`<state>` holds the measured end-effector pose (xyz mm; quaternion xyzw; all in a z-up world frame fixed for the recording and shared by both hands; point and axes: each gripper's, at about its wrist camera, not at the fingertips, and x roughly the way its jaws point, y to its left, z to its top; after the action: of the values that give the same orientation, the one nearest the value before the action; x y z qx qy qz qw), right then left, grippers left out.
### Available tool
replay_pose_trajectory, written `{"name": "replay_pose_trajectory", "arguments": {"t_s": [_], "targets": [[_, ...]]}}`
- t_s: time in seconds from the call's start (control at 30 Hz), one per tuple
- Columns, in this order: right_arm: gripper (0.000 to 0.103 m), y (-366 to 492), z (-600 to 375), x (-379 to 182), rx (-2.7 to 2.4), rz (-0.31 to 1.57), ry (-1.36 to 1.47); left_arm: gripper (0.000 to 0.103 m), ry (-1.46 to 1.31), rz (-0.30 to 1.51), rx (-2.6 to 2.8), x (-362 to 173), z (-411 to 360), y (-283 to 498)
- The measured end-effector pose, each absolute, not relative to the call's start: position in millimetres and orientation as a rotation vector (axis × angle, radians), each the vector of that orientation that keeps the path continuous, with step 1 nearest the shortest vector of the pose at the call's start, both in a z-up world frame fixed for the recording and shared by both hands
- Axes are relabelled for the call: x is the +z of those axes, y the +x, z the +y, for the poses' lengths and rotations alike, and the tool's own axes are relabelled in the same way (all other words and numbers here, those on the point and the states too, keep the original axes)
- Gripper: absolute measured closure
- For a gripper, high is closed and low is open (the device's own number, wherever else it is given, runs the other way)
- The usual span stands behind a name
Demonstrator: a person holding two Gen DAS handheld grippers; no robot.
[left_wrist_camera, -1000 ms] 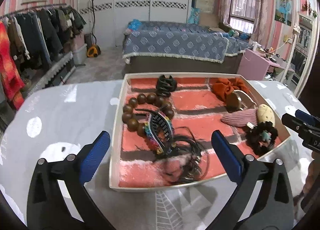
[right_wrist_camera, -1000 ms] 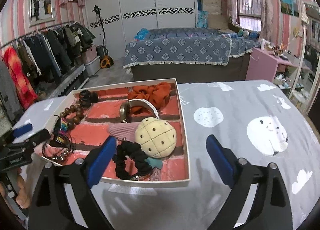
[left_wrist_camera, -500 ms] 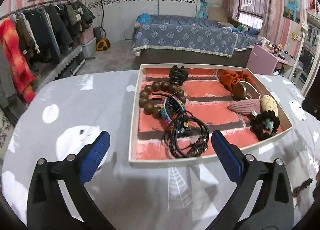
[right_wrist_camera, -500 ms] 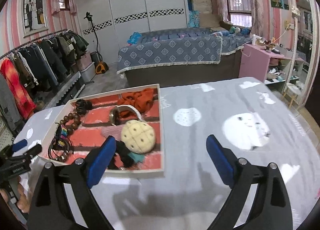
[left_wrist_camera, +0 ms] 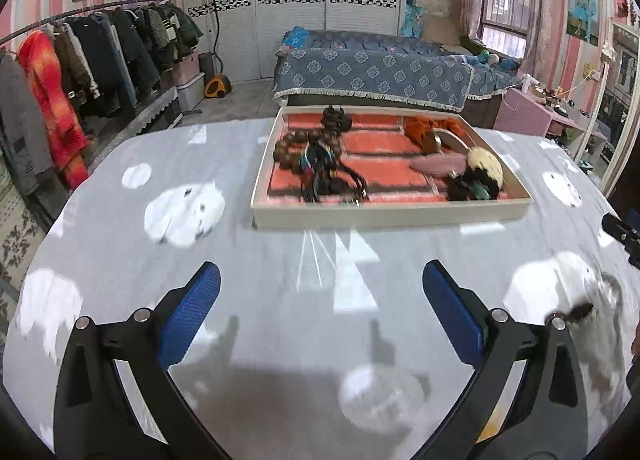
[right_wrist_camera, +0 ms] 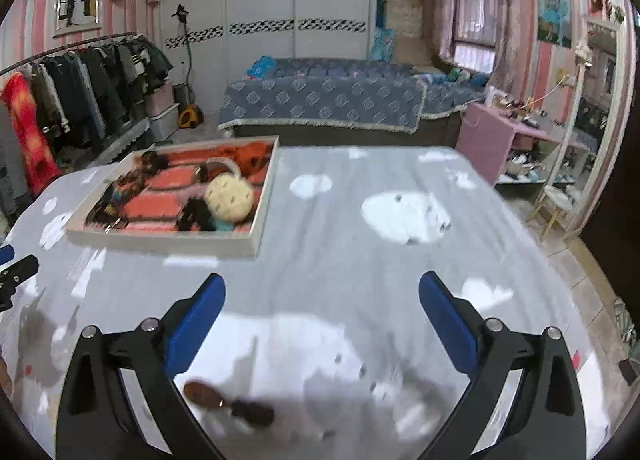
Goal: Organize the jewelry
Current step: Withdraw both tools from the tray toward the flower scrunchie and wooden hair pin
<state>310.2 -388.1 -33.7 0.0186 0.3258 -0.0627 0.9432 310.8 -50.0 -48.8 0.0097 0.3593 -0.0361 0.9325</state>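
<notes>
Left wrist view gives us the surface [left_wrist_camera: 280, 300] first, a grey cloth with white cloud shapes spreading under and ahead of the left hand-held gripper [left_wrist_camera: 321, 300], whose blue pads stand wide apart with nothing between them. Well ahead of it sits the white-rimmed jewelry tray [left_wrist_camera: 392, 213] with a red brick-pattern lining. Inside, on the far left, we see the brown bead bracelet [left_wrist_camera: 298, 141], with a tangle of dark cords [left_wrist_camera: 340, 185] nearer us; on the right lie the orange scrunchie [left_wrist_camera: 424, 125] and the cream ball [left_wrist_camera: 486, 165].

From the right wrist, the right hand-held gripper [right_wrist_camera: 322, 304] has just been opening and stands wide with nothing between its pads; the tray is ahead and to its left. Just below its left finger lies a small blurred brown clip [right_wrist_camera: 228, 400].
</notes>
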Motion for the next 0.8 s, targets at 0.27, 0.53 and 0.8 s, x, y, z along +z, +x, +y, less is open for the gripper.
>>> {"name": "replay_pose_trajectory", "arguments": {"t_s": [0.27,0.53,0.8], "targets": [[0.008,272.4,-380.4,-54.0,-0.104,0.683,-0.003,0.005,0.01,0.745,-0.044,-57.8,-66.2,254.4],[0.008,254.4,-385.5,-60.8,-0.087,0.711,0.046,0.005,0.014,0.758,-0.047,-65.2,-87.2,216.7],[0.017,259.6,-378.5,-75.2,-0.075,0.754,0.039,0.005,0.039,0.802,-0.071,-82.5,-107.1,208.2]]}}
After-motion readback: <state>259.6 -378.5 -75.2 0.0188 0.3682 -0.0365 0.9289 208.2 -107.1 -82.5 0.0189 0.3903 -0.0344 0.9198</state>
